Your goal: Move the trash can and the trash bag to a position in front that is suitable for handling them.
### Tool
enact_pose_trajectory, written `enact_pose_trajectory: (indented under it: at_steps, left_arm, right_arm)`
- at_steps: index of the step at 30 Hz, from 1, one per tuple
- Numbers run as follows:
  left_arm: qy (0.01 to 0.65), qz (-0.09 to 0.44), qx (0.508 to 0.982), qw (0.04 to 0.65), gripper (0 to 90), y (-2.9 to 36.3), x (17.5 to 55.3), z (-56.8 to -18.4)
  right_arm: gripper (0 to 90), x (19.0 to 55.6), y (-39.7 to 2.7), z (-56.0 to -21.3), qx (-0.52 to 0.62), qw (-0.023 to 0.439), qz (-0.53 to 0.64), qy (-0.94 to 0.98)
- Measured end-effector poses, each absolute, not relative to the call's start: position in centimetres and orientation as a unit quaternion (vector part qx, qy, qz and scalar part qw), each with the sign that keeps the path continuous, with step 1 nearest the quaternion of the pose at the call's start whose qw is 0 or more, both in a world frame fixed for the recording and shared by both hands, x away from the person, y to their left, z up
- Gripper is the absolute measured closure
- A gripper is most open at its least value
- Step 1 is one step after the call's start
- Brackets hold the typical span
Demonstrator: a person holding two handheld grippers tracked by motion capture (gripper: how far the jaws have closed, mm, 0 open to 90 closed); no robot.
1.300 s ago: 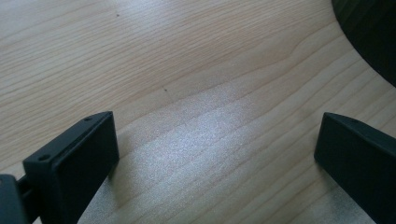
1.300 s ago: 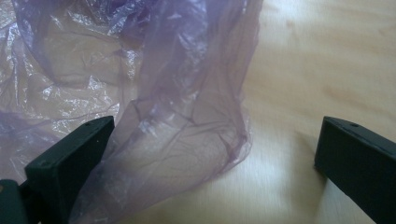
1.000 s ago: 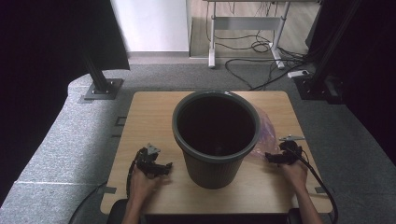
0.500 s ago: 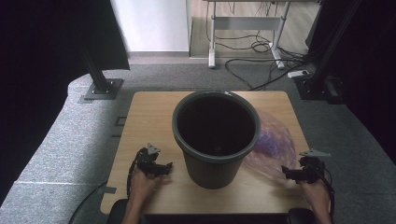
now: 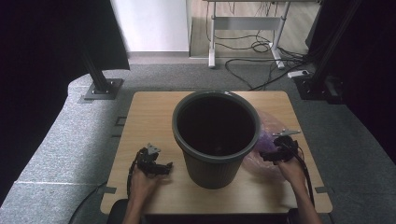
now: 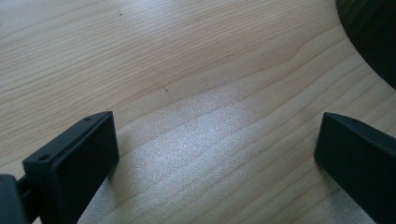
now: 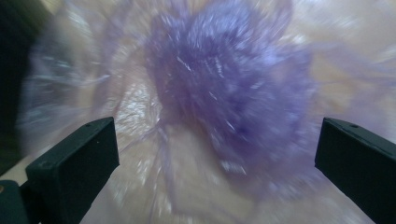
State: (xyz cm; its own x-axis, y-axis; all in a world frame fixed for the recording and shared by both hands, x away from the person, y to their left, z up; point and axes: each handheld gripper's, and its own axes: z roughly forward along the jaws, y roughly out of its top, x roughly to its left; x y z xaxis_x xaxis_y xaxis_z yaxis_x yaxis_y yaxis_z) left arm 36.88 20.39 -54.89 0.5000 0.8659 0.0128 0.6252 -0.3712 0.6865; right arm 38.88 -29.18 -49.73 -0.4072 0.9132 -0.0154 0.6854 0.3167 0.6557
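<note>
A big dark grey bin (image 5: 216, 136) stands upright in the middle of the wooden table (image 5: 149, 116). A crumpled thin purple plastic bag (image 5: 267, 140) lies on the table just right of the bin. My right gripper (image 5: 263, 156) is at the bag's near edge, jaws wide apart; in the right gripper view the bag (image 7: 224, 98) lies blurred just ahead of the open right gripper (image 7: 217, 158). My left gripper (image 5: 166, 168) rests low on the table left of the bin, open over bare wood (image 6: 187, 93), with the bin's wall (image 6: 373, 37) at the top right.
The table edges drop to grey carpet all round. Black stand bases sit on the floor at the back left (image 5: 100, 86) and back right (image 5: 317, 86). Cables (image 5: 261, 46) lie on the floor behind the table.
The right gripper swung out to the right front of the table and has come back in to the purple bag beside the bin. The left gripper has stayed put.
</note>
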Motion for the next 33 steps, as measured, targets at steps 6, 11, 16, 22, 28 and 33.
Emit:
enact_pose_trajectory:
  at_steps: [6,11,16,22,28,33]
  left_arm:
    - [0.463,0.190,0.806,0.317,0.0,20.4,36.9,-54.9]
    - [0.463,0.190,0.806,0.317,0.0,20.4,36.9,-54.9]
    - [0.461,0.189,0.807,0.318,0.0,20.4,36.9,-54.9]
    - [0.456,0.187,0.809,0.319,0.0,20.5,36.9,-54.9]
    - [0.453,0.186,0.811,0.320,0.0,20.5,36.9,-54.9]
    - [0.451,0.185,0.812,0.321,0.0,20.5,37.0,-54.9]
  right_arm:
    - [0.0,40.7,-28.6,-53.3,0.529,0.176,0.223,0.800]
    - [0.0,39.3,-29.7,-54.1,0.539,0.180,0.234,0.789]
    - [0.0,37.0,-31.3,-54.6,0.538,0.179,0.262,0.781]
    - [0.0,34.3,-32.8,-54.8,0.539,0.185,0.272,0.776]
    - [0.0,31.9,-34.5,-55.0,0.540,0.193,0.281,0.770]
    - [0.0,30.1,-35.6,-55.3,0.541,0.206,0.297,0.760]
